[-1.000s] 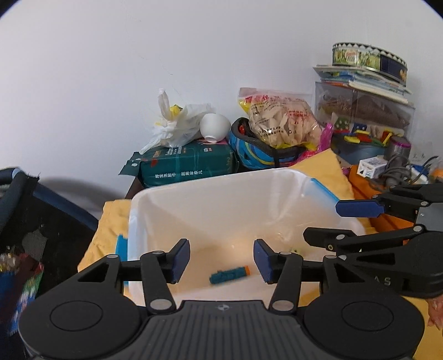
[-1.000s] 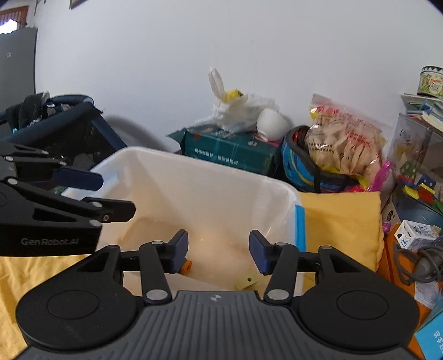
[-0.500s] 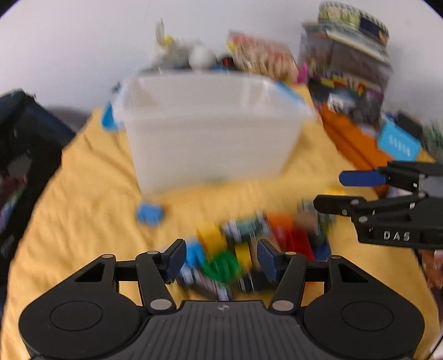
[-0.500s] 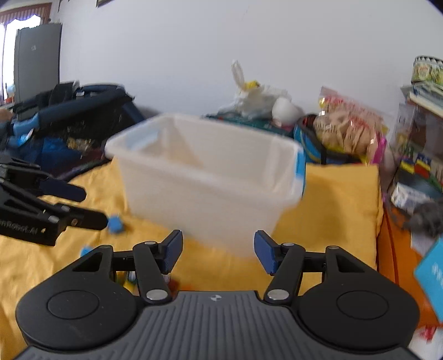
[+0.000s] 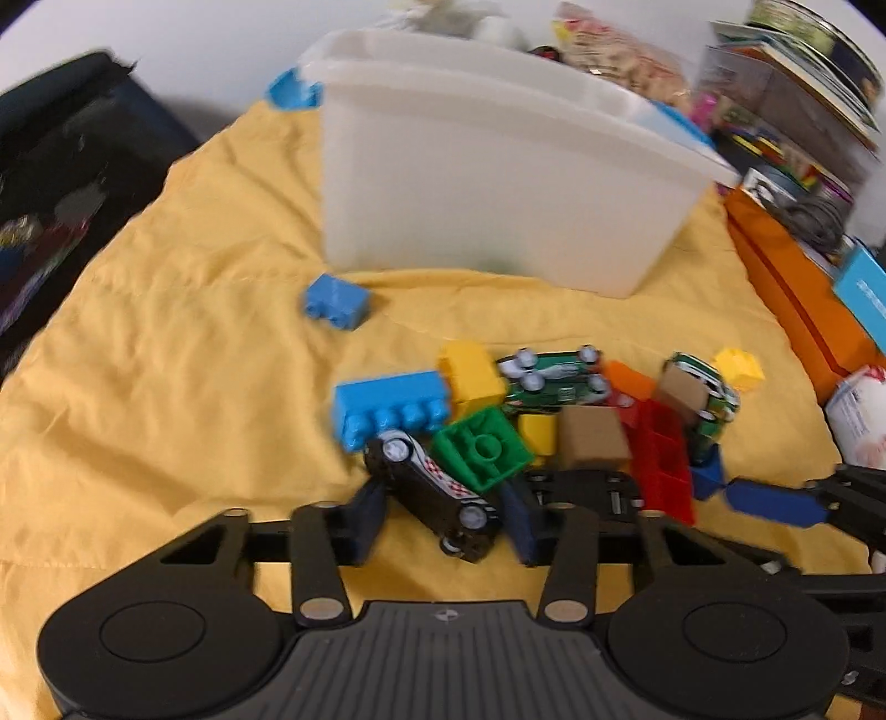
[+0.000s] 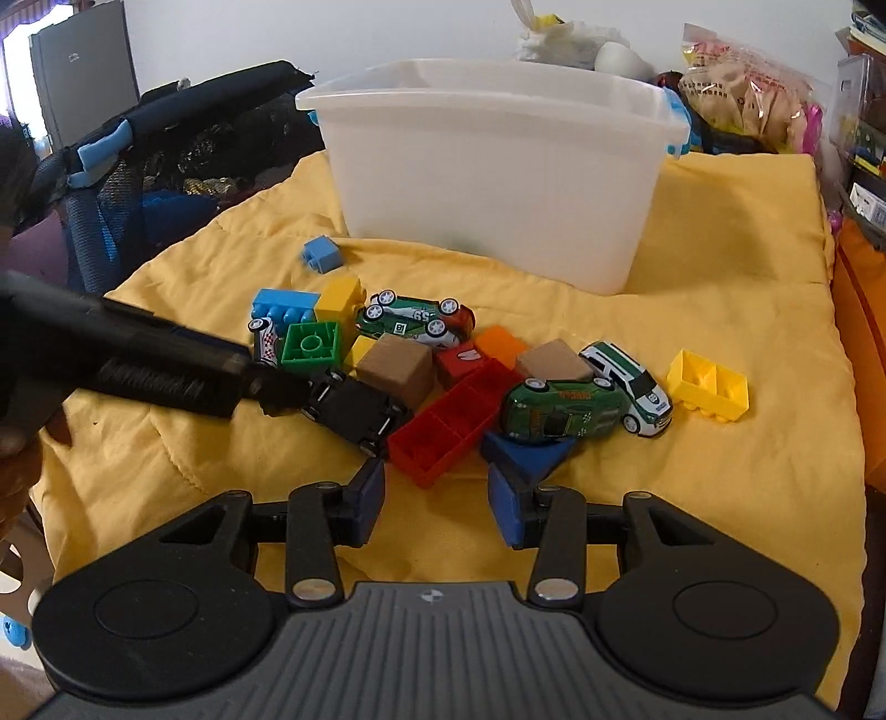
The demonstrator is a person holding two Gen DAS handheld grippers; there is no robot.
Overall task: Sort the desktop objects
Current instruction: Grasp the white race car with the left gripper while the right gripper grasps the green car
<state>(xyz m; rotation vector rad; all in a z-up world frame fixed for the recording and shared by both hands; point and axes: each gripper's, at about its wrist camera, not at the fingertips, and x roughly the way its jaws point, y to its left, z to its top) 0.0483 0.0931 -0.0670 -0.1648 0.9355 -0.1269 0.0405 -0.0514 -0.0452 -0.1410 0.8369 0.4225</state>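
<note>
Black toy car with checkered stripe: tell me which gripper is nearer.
Left. The left gripper straddles the black toy car; the right gripper sits apart, nearer the red brick.

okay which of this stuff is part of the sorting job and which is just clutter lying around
Part of the job:
toy cars
bricks
wooden cubes
white bin
left gripper, open around the black car
right gripper, open

Just lying about:
snack bag
plastic bag
books
orange box
</note>
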